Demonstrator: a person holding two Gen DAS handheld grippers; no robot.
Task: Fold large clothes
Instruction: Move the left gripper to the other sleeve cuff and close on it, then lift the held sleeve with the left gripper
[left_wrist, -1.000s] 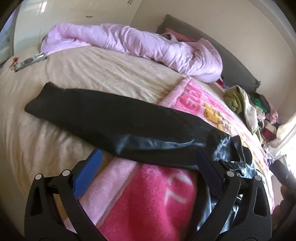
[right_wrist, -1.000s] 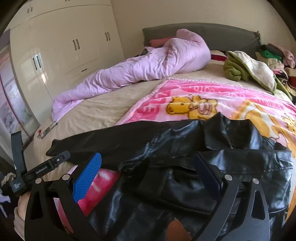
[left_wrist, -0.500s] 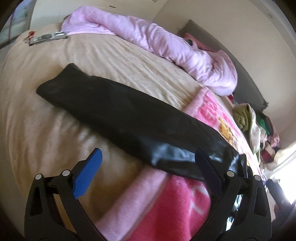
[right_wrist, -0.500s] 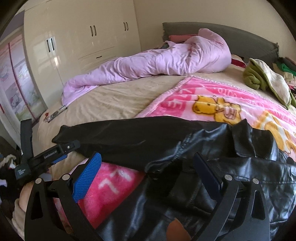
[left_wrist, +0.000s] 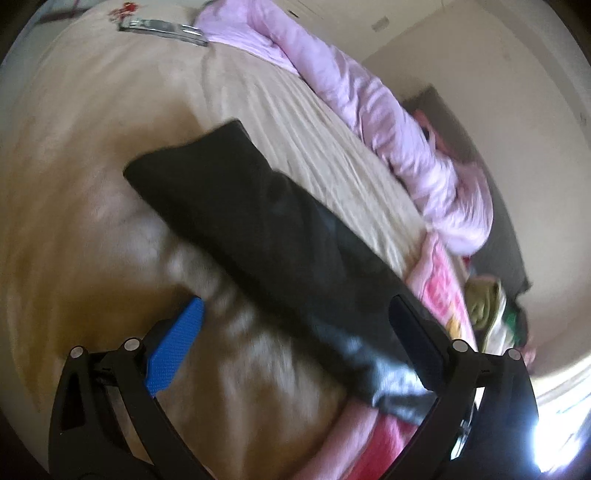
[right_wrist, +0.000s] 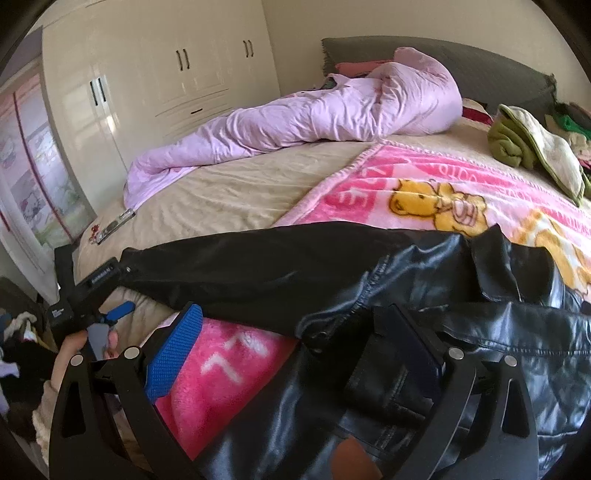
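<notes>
Here a black leather jacket (right_wrist: 424, 350) lies spread on a bed (right_wrist: 229, 192), its body over a pink cartoon-bear blanket (right_wrist: 424, 192), one sleeve (left_wrist: 258, 236) stretched straight out across the beige sheet. The right gripper (right_wrist: 288, 354) hovers just above the jacket's body, jaws wide and holding nothing. The left gripper (left_wrist: 295, 332) hangs over the outstretched sleeve, jaws also wide apart and empty; this view is blurred. Beyond the jacket, a rumpled lilac duvet (right_wrist: 314, 114) runs along the far side of the bed. White wardrobes (right_wrist: 159, 81) stand behind.
</notes>
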